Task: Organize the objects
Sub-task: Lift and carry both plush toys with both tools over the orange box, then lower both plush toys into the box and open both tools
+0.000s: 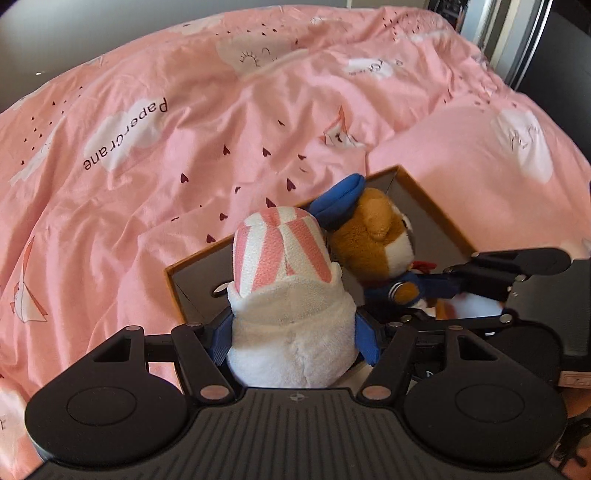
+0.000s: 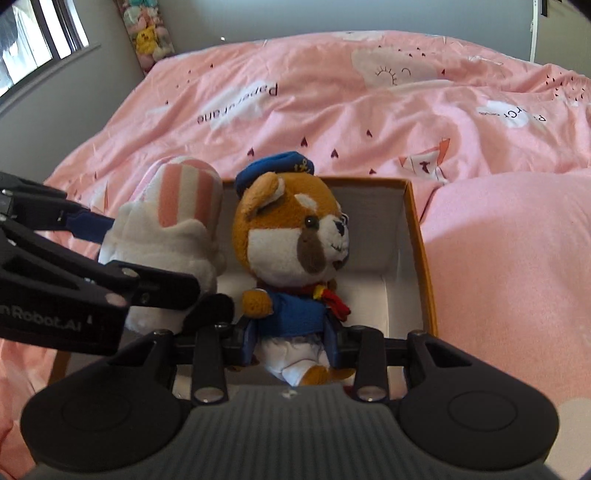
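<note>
The left hand-held gripper (image 1: 293, 338) grasps a soft white plush toy (image 1: 291, 314) by its round body; its blue fingers (image 1: 365, 341) press into the fleece on both sides. This toy has a fluffy, towel-like surface and a domed top with pink and white stripes. It hangs over the near left corner of an open cardboard box (image 1: 448, 221), touching the second toy.

The right hand-held gripper (image 2: 291, 341) is clenched on a brown and white plush dog (image 2: 295, 236) at the waist, with 1 blue finger (image 2: 249, 341) on each side of the white lower body. The dog wears a blue sailor cap with a small gold anchor, a blue jacket and a red and yellow scarf. Its fur is short and velvety, and its eyes are glossy black beads. It stays upright inside the box, toward the left wall.

The box is rectangular and shallow, with orange-brown edges and a smooth pale inside. It lies on a bed covered with a wrinkled pink cotton duvet (image 1: 166, 147), printed with white clouds, small dark hearts, paper boats and the word "Papercrane". A plain pink pillow (image 2: 509, 258) lies just beside the box on its right.

Behind the bed is a grey wall, a window (image 2: 40, 40) at the upper left, and a hanging row of small plush toys (image 2: 149, 33) in the corner.
</note>
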